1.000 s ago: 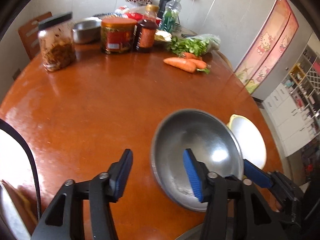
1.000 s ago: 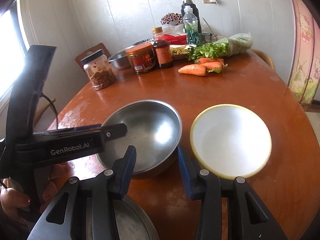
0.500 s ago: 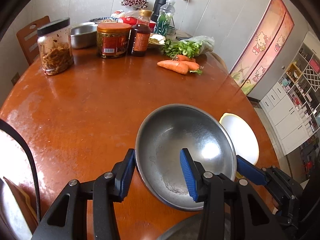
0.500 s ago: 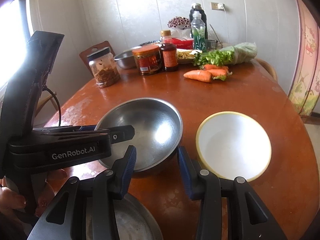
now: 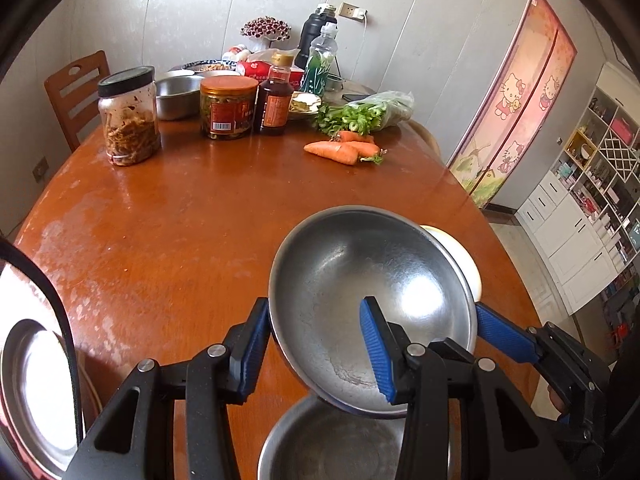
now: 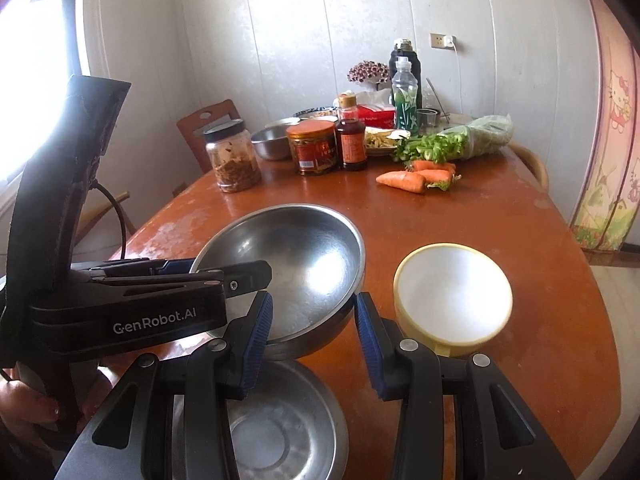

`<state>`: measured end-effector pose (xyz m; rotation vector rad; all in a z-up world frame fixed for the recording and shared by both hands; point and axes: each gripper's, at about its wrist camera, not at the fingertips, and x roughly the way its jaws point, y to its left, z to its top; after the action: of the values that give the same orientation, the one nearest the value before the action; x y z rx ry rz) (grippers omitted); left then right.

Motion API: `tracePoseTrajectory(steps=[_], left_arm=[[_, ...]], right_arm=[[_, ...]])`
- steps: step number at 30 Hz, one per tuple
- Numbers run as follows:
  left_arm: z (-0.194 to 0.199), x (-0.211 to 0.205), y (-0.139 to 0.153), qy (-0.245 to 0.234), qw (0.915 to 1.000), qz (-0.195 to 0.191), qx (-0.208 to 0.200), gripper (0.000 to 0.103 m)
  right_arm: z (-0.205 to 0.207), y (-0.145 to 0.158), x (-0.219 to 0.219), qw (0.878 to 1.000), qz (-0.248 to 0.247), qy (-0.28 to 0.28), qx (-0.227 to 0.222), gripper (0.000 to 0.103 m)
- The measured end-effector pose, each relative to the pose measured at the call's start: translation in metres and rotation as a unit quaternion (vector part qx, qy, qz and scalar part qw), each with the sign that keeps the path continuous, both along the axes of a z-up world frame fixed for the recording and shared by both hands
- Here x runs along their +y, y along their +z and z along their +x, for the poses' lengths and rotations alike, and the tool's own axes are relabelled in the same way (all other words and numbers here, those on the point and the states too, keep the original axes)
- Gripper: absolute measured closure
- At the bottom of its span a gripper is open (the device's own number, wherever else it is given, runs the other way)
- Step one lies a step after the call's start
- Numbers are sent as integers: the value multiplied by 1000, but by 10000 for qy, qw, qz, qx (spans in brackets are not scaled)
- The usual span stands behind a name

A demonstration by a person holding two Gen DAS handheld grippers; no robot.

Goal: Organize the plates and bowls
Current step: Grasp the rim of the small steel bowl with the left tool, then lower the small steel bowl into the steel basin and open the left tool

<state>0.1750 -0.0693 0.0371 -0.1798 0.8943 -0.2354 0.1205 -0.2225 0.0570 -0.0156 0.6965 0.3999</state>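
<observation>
My left gripper is shut on the near rim of a large steel bowl and holds it tilted above the table. The bowl also shows in the right wrist view, with the left gripper on its left rim. Below it, near the table's front edge, lies a second steel bowl, also in the right wrist view. A white bowl with a yellow rim stands to the right. My right gripper is open and empty, just in front of the lifted bowl.
The round wooden table has jars, a sauce bottle, a steel bowl, celery and carrots at the far side. A wooden chair stands at the far left. A steel dish sits low left.
My left gripper closed on the steel bowl's rim and lifted it off the table toward me, over the second steel bowl. The right gripper stayed open.
</observation>
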Motion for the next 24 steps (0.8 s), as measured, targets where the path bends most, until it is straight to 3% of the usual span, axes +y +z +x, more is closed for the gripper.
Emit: tracePoseTrajectory(steps=[14,24], left_arm=[[-51,-1,9,25,9999,56,-114,57],[-81,-4,-5,-97,9999,120,32,57]], right_arm=[[-51,9,-2,9997,-31,151,-164,59],[-79,-3,-6,9997,-88,219,12,59]])
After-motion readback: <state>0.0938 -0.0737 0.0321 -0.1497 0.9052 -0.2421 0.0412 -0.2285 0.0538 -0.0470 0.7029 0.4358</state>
